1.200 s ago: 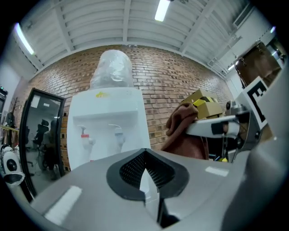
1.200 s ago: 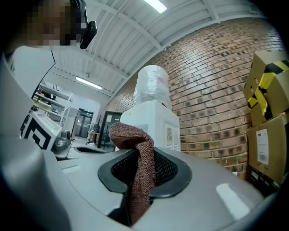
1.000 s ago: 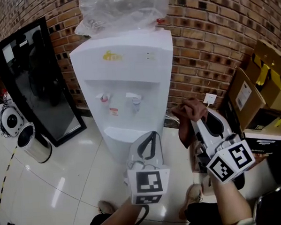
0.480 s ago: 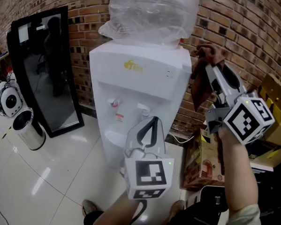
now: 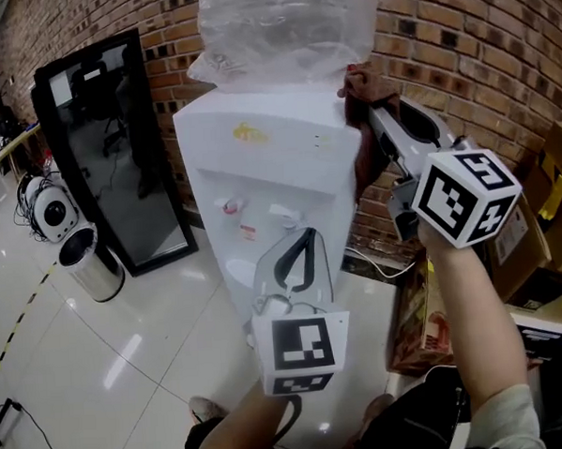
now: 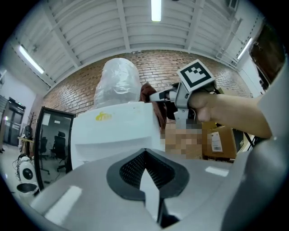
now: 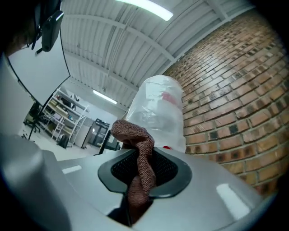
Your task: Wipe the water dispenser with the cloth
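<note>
A second ago the right gripper hung low beside the water dispenser. Now it is raised with the forearm angled up and its jaws clamped on the brown cloth. The cloth sits at the dispenser's top right corner, just under the plastic-wrapped bottle. The yellow logo is too small to read. The left gripper points level before the tap recess, jaws closed and empty.
</note>
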A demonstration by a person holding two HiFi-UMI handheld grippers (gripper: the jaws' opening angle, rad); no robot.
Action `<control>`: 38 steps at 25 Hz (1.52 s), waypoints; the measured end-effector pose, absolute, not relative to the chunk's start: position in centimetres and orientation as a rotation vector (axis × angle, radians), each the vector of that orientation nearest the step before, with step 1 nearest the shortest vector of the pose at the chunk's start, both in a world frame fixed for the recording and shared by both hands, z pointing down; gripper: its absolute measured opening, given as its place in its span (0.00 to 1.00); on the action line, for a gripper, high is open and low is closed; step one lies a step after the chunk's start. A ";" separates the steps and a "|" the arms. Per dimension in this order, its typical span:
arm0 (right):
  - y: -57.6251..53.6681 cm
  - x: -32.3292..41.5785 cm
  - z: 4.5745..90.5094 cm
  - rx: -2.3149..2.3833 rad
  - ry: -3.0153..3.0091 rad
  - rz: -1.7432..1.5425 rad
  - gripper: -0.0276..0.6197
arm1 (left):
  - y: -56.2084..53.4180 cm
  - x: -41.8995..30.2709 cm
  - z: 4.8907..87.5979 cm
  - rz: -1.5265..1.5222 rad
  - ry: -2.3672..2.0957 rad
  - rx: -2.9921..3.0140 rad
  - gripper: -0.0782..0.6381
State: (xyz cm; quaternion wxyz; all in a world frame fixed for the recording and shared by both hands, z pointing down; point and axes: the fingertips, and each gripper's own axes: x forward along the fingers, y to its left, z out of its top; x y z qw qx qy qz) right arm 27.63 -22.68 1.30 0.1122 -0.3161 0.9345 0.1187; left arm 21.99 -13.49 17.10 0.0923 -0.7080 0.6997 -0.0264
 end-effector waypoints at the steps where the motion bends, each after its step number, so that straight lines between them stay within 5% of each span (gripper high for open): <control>1: -22.7 28.4 1.7 -0.928 2.714 0.320 0.19 | -13.7 22.2 17.7 -0.076 2.082 -2.107 0.11; 38: -23.1 29.3 40.6 -1.190 3.102 -0.324 0.19 | -12.7 21.4 38.6 -0.350 2.267 -2.274 0.11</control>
